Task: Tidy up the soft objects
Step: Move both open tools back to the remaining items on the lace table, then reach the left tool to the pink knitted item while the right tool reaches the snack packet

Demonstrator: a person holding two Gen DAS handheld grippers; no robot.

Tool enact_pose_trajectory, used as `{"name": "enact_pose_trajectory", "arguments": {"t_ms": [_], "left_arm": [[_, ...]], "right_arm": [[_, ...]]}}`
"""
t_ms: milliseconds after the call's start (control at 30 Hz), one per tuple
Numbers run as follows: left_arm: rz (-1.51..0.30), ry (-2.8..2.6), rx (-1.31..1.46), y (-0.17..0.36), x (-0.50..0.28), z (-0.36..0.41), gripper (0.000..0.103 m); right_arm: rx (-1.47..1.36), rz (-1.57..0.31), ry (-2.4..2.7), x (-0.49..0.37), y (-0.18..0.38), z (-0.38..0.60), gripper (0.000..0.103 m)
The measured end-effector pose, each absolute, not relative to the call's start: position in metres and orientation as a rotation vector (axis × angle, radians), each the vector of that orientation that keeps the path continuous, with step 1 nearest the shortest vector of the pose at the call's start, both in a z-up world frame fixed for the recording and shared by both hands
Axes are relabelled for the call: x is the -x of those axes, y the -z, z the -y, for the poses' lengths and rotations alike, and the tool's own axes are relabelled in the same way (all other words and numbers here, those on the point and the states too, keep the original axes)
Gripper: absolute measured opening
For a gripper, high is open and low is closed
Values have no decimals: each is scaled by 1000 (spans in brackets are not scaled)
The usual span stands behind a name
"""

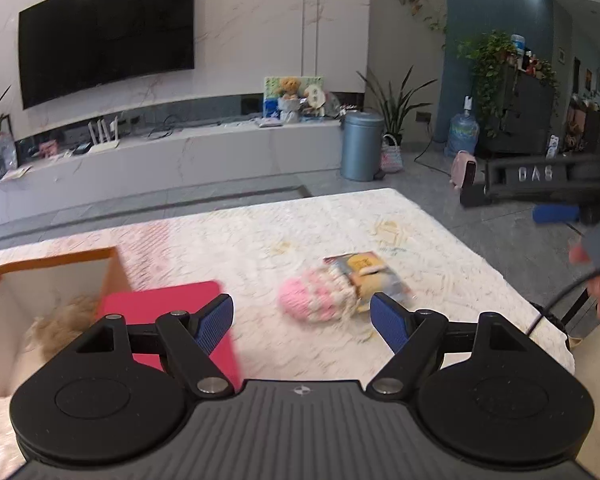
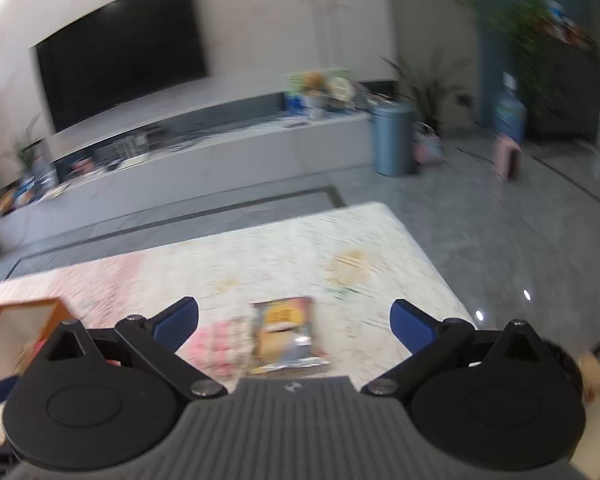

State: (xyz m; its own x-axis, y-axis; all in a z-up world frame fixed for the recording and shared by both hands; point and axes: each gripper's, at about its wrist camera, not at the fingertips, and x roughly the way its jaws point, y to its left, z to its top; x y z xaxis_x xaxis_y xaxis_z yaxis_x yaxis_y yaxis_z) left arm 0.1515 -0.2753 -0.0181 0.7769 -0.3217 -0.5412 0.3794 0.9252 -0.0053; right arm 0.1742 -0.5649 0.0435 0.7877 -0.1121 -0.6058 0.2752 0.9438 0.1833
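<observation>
Clearly, my left gripper hung above the patterned table with its jaws spread wide and nothing between them. Ahead of it lay a pink-and-white soft toy, touching a snack packet just beyond it. At the left stood an orange-rimmed box with something tan and fluffy inside, and a pink flat item lay beside the box. My right gripper was likewise wide open and empty, over the same packet and toy; that view was blurred. A hand showed at the left view's right edge.
</observation>
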Motion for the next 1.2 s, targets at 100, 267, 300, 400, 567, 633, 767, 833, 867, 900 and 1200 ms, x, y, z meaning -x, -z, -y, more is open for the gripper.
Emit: {"name": "enact_pose_trajectory", "arguments": {"t_ms": [100, 267, 300, 400, 567, 633, 767, 833, 867, 900, 1200], "left_arm": [[-575, 359, -66, 31, -167, 294, 92], [-606, 309, -18, 58, -196, 320, 92], [-608, 305, -32, 64, -201, 326, 92], [-600, 276, -67, 81, -217, 341, 92], [-644, 247, -24, 105, -249, 347, 92], [-660, 256, -3, 113, -261, 348, 92], [-674, 260, -6, 127, -279, 350, 92], [-661, 253, -22, 132, -281, 351, 94], [-656, 261, -31, 133, -281, 351, 95], [-656, 269, -35, 134, -281, 351, 95], [-634, 257, -101, 158, -292, 359, 103]], "right_arm": [[-323, -640, 234, -171, -20, 579, 100], [-281, -673, 264, -181, 14, 598, 100], [-288, -674, 278, -183, 21, 602, 100], [-298, -707, 284, -192, 43, 615, 100], [-202, -733, 184, -207, 71, 615, 100], [-153, -746, 149, -214, 79, 609, 100], [-119, -772, 94, -225, 95, 598, 100], [-105, -771, 48, -226, 101, 592, 100], [-94, -762, 26, -226, 102, 590, 100], [-84, -747, 7, -226, 104, 587, 100], [-21, -727, -52, -232, 131, 569, 100]]}}
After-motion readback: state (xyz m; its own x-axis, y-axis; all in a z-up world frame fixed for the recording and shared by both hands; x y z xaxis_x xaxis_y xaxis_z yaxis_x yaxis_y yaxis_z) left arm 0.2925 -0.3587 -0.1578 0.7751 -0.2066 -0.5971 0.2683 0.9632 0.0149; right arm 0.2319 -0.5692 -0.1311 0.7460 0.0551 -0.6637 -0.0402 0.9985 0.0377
